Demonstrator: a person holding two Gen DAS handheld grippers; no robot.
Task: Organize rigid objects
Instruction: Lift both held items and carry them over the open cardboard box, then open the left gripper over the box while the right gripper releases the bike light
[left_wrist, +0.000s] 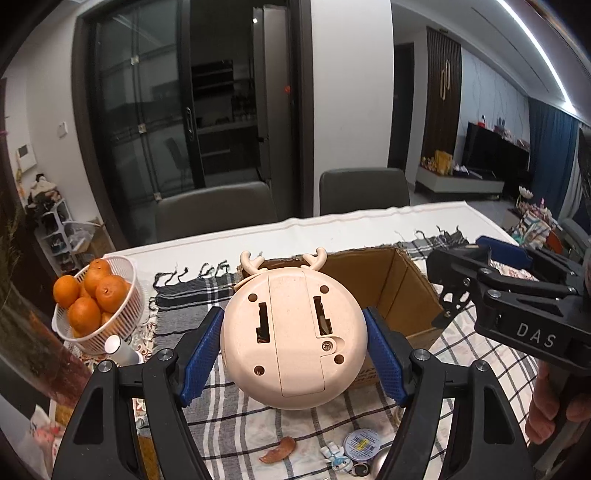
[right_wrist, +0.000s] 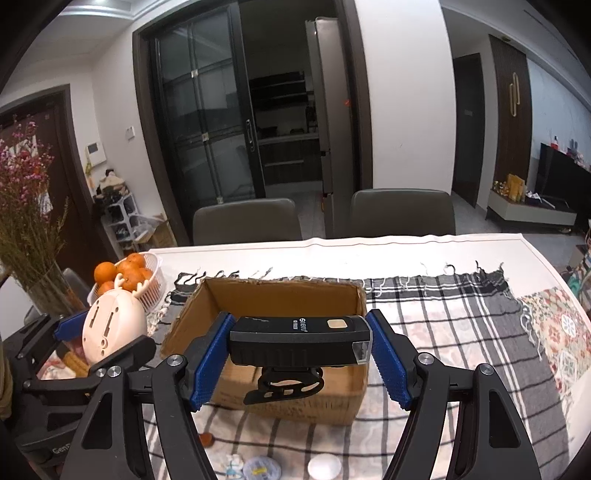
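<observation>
My left gripper (left_wrist: 293, 350) is shut on a round cream gadget with small antlers (left_wrist: 293, 334), its back panel towards the camera, held above the checked cloth just short of the open cardboard box (left_wrist: 399, 291). My right gripper (right_wrist: 299, 354) is shut on a black bike light (right_wrist: 299, 341) held crosswise, its strap mount hanging below, over the near wall of the box (right_wrist: 280, 295). The box looks empty inside. In the right wrist view the cream gadget (right_wrist: 112, 326) shows at the left in the other gripper's blue pads.
A white basket of oranges (left_wrist: 94, 299) stands left of the box. A vase of dried flowers (right_wrist: 29, 229) sits at the far left. Small items lie near the front edge: an orange peel (left_wrist: 279, 450), a round tin (left_wrist: 364, 443), a key fob. Two grey chairs (right_wrist: 402, 212) stand behind the table.
</observation>
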